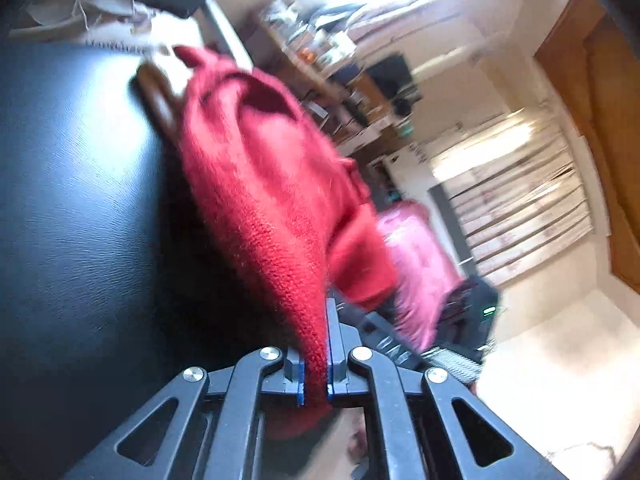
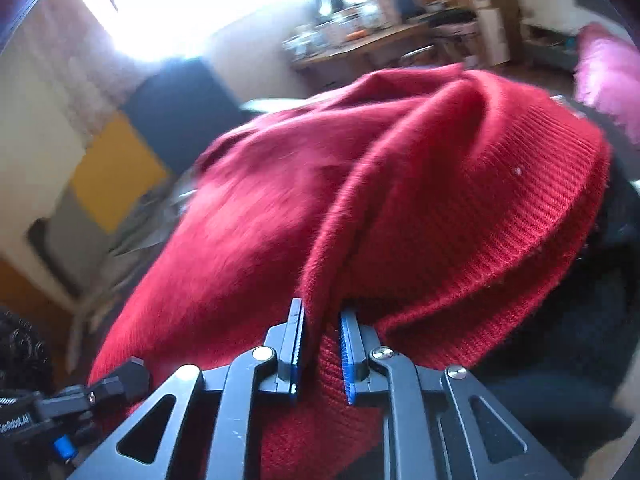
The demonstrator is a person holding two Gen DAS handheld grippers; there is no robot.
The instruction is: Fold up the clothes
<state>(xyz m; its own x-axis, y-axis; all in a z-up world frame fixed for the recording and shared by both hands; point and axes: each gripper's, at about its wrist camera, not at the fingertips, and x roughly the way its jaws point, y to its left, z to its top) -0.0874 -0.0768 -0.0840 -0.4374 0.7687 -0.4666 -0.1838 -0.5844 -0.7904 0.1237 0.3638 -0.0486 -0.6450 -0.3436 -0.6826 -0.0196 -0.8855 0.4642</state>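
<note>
Between the blue-lined jaws of the left gripper [image 1: 316, 364] we see a fold of the red knitted sweater [image 1: 264, 184] pinched tight, the two pads pressed together on the wool with almost no gap. From that pinch the sweater rises away from the camera as a long hanging bundle, lifted clear of the dark table [image 1: 72, 200] to its left; its far end is smeared by motion blur, so we cannot tell whether it touches the table there. Below the jaws a bit of red cloth and something pale show, too dim for us to name.

In the right wrist view, the right gripper [image 2: 322, 350] also has the sweater [image 2: 400, 184] between its pads. The jaws stand narrowly apart with a thick ridge of knit filling the gap, and we read this as a grip on the cloth. The sweater spreads over most of this view, its ribbed hem [image 2: 560, 208] curving down the right side, and it hides whatever lies beneath. At lower left, the dark body of the other gripper is cut off by the frame edge.

Further off, a pink fluffy cloth [image 1: 416, 256] lies beyond the sweater. Behind it we make out only a blurred cluttered desk [image 2: 360, 40], a bright window [image 2: 192, 4] washed out by glare, and pale curtains [image 1: 516, 196].
</note>
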